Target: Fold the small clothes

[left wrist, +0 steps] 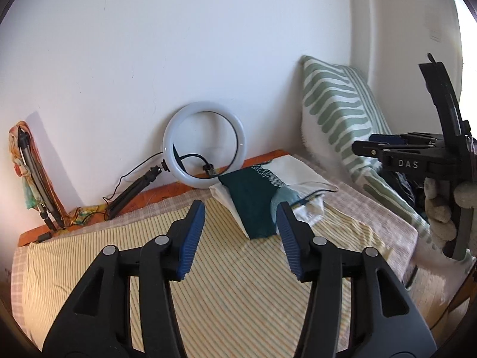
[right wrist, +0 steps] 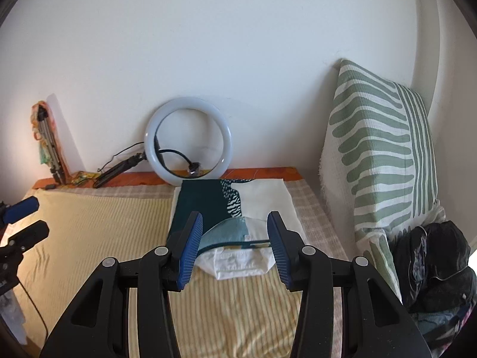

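A small folded garment (right wrist: 235, 223), white with dark teal and light blue patches, lies on the yellow striped bed cover (right wrist: 98, 238) near the wall. It also shows in the left wrist view (left wrist: 262, 197). My right gripper (right wrist: 235, 250) is open and empty, held just above the garment's near end. My left gripper (left wrist: 241, 238) is open and empty, held above the bed cover (left wrist: 238, 292), short of the garment. The right gripper also shows at the right edge of the left wrist view (left wrist: 375, 146), and the left gripper at the left edge of the right wrist view (right wrist: 25, 219).
A white ring light (right wrist: 187, 140) on a black stand leans on the wall behind the garment. A green striped pillow (right wrist: 378, 161) stands at the right, with a dark bundle of clothes (right wrist: 438, 265) below it. A folded tripod (right wrist: 47, 149) leans at the far left.
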Available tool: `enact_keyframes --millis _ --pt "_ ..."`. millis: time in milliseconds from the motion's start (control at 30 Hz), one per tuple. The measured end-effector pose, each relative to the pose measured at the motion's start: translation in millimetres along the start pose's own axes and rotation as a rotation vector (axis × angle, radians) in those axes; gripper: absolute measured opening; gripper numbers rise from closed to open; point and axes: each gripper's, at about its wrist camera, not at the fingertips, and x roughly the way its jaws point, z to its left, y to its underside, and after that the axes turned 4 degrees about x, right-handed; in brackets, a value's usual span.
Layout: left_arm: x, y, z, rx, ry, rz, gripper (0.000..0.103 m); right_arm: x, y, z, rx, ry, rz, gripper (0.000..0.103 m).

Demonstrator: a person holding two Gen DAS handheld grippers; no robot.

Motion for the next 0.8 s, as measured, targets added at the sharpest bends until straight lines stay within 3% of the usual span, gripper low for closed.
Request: enact_keyframes --millis 100,233,300,400,600,800 --pt "-21 9 -4 0.000 0.008 -0.015 0.071 -17 9 5 0.014 -0.004 -0.007 0.054" --pt "-41 22 -5 0.001 0.010 -0.031 0.075 -37 20 17 0.003 0.015 -0.027 0.064" --pt "-49 29 -3 -0.018 0.020 -0.035 0.086 -46 27 22 0.003 0.035 -0.040 0.069" --pt "-63 40 1 -0.043 0.036 -0.047 0.095 -55 34 25 0.037 0.043 -0.051 0.082" --pt "-81 54 -1 0.011 0.027 -0.073 0.103 -59 54 36 0.063 0.048 -0.035 0.083" --pt "-79 66 -1 0.018 0.025 -0.014 0.103 -69 73 56 0.063 0.071 -0.053 0.083"
